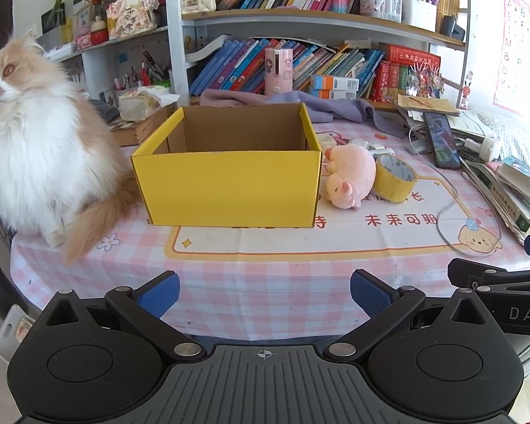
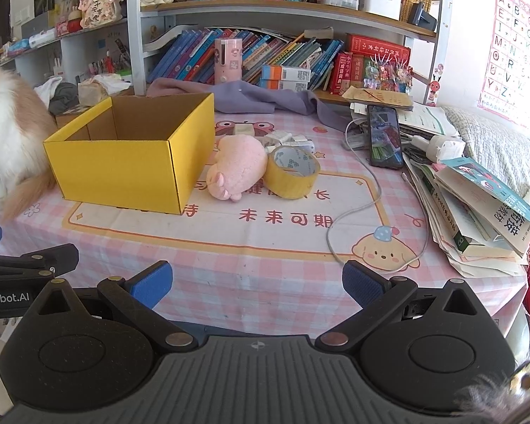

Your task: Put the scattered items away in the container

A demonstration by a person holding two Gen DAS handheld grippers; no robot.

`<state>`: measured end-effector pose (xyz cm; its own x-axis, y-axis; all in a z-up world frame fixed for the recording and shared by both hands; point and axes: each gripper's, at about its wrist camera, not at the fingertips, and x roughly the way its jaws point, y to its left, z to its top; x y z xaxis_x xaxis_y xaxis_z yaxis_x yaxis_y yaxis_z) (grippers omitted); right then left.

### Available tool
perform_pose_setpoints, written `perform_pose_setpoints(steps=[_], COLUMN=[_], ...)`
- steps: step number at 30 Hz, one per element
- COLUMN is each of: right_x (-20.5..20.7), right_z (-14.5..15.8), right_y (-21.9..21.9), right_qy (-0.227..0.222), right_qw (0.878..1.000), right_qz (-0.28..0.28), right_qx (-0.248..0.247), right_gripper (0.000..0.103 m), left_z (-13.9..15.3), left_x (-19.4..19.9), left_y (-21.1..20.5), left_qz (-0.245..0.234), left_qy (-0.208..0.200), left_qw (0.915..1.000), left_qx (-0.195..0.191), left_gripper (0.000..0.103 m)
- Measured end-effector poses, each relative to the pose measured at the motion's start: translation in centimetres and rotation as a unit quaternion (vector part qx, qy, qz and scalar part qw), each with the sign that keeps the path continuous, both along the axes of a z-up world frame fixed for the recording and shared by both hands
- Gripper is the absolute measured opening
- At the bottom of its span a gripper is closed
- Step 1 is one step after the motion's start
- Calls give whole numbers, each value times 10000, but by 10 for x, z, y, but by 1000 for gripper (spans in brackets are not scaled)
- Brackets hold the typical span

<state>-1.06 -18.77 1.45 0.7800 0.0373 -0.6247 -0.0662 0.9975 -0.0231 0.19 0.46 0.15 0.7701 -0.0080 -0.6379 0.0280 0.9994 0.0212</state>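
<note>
An open yellow cardboard box [image 1: 226, 187] stands on the pink checked tablecloth; it also shows in the right wrist view [image 2: 123, 173] and looks empty. A pink plush toy [image 1: 349, 178] [image 2: 238, 168] lies just right of the box. A yellow tape roll [image 1: 394, 178] [image 2: 291, 171] leans against the plush. Small white items [image 2: 289, 139] lie behind them. My left gripper [image 1: 265, 295] is open and empty, near the table's front edge. My right gripper [image 2: 258, 288] is open and empty, also at the front edge, to the right of the left one.
A fluffy orange-and-white cat [image 1: 35, 148] sits on the table left of the box. A phone [image 2: 385, 136] with a white cable [image 2: 357, 212], a stack of books and papers [image 2: 477, 208] and a purple cloth [image 2: 265, 99] lie right and behind. Bookshelves stand at the back.
</note>
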Motion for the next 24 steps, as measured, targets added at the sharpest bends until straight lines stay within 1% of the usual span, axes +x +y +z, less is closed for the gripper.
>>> perform_pose_setpoints(steps=[24], right_x=[2], right_z=[-2], right_y=[1], right_qy=[40], right_qw=[10000], right_qz=[-31], right_qx=[-38], right_gripper=[103], left_z=[-4], left_x=[1], left_y=[2], left_qz=[-24], left_qy=[51], left_qw=[10000], left_qx=[-1], left_gripper=[103])
